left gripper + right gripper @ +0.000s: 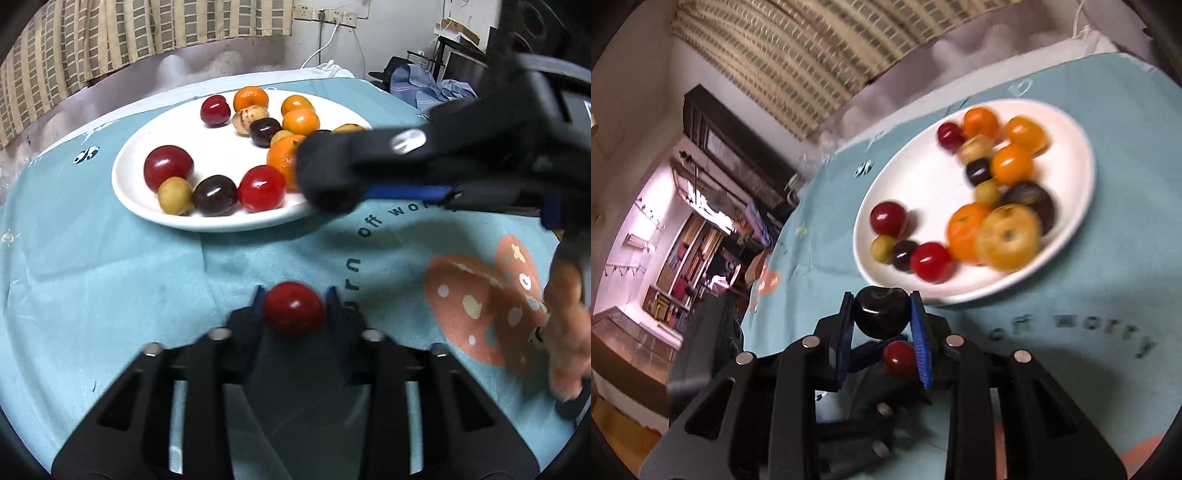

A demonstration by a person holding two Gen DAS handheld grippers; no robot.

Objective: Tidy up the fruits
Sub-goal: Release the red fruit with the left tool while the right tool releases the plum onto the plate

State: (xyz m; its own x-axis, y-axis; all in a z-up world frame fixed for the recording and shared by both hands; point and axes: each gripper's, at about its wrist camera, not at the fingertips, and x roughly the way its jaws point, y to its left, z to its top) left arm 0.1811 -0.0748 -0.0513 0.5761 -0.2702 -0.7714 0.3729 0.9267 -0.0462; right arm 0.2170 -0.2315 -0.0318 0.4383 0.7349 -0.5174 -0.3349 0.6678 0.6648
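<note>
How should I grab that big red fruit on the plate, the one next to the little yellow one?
Pinch the big red fruit across its round middle, coming down from above. The little yellow fruit touches its near side, so set the fingers left and right, where the plate is bare. Both grippers already hold fruit, so one must let go first.

The left gripper (pixel 294 308) clamped a red fruit (pixel 294 309) between its fingers above the teal cloth (pixel 110 266). Beyond it sat a white plate (pixel 147 147) of red, dark, yellow and orange fruits. The right gripper (pixel 325 173) reached in from the right over the plate's near edge, its jaws too blurred to judge.
</note>
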